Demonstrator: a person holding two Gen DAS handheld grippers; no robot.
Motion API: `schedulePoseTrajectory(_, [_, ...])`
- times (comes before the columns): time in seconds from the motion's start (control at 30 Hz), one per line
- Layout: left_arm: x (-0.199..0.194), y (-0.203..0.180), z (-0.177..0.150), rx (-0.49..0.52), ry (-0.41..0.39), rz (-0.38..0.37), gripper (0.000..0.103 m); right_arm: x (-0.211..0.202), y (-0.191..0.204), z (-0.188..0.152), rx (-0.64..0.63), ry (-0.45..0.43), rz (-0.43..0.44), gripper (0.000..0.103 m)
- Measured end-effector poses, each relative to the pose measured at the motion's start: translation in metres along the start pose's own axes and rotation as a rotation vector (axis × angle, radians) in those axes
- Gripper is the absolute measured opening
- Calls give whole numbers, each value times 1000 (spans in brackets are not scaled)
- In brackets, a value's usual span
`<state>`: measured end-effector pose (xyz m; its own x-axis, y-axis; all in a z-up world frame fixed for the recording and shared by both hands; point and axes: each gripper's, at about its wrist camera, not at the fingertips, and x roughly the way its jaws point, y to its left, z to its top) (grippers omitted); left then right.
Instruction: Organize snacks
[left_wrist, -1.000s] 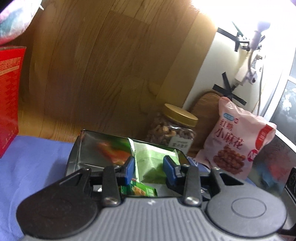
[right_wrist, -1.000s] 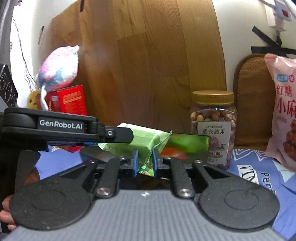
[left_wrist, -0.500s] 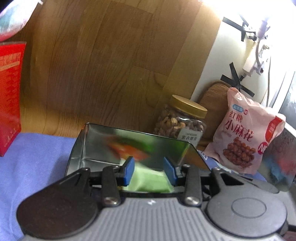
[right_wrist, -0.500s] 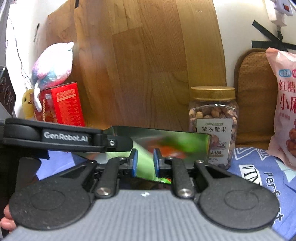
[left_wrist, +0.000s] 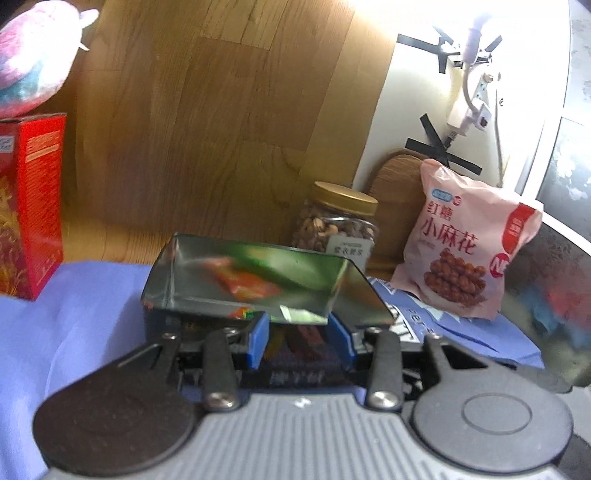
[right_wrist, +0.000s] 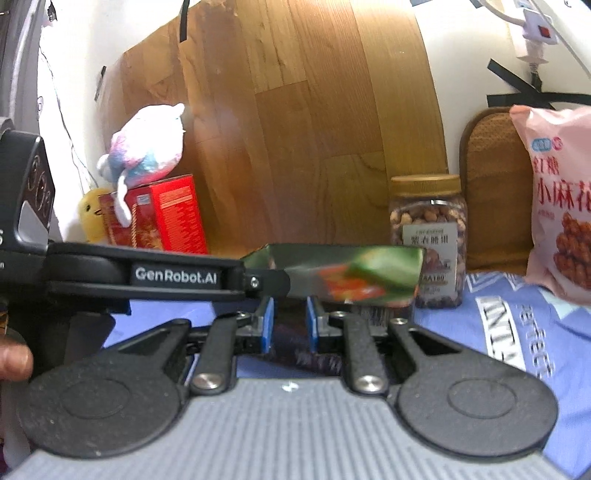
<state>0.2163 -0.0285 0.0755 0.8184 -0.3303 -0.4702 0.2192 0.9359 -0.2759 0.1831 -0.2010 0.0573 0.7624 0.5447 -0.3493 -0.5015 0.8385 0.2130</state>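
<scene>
An open metal tin (left_wrist: 162, 280) stands on the blue cloth (left_wrist: 74, 332). Its shiny inner walls mirror green and red snack wrappers. Just short of the tin's front wall, my left gripper (left_wrist: 299, 328) stands a little open with nothing between its blue pads (left_wrist: 258, 341). My right gripper (right_wrist: 290, 317) also stands a little open and empty before the tin (right_wrist: 369, 269). In the right wrist view the left gripper (right_wrist: 273, 282) reaches in from the left to the tin's near corner. The contents are mostly hidden; a bit of coloured wrapper (left_wrist: 243, 314) shows over the front rim.
Behind the tin stand a gold-lidded nut jar (left_wrist: 340, 229) (right_wrist: 428, 236) and a pink snack bag (left_wrist: 465, 251) (right_wrist: 557, 206). A red box (left_wrist: 33, 206) (right_wrist: 166, 218) with a plush toy (right_wrist: 147, 147) on it is at the left. A wood panel backs everything.
The green packet that both grippers held over the tin has gone down into it and left the fingers. Both grippers have drawn back from the tin.
</scene>
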Motion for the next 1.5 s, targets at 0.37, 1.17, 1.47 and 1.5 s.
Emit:
schedulePoseTrajectory(0.37, [-76, 18, -56, -129, 8, -67, 37, -51, 17, -40, 66, 46, 27, 39])
schedulePoseTrajectory(1.17, [-115, -4, -109, -141, 71, -168, 42, -174, -12, -108, -66, 233, 89, 44])
schedulePoseTrajectory(1.47, [-89, -25, -118, -105, 126, -128, 53, -215, -35, -128, 138, 124, -13, 47])
schedulePoseTrajectory(1.5, [-86, -25, -116, -93, 126, -118, 53, -210, -28, -127, 121, 128, 6, 47])
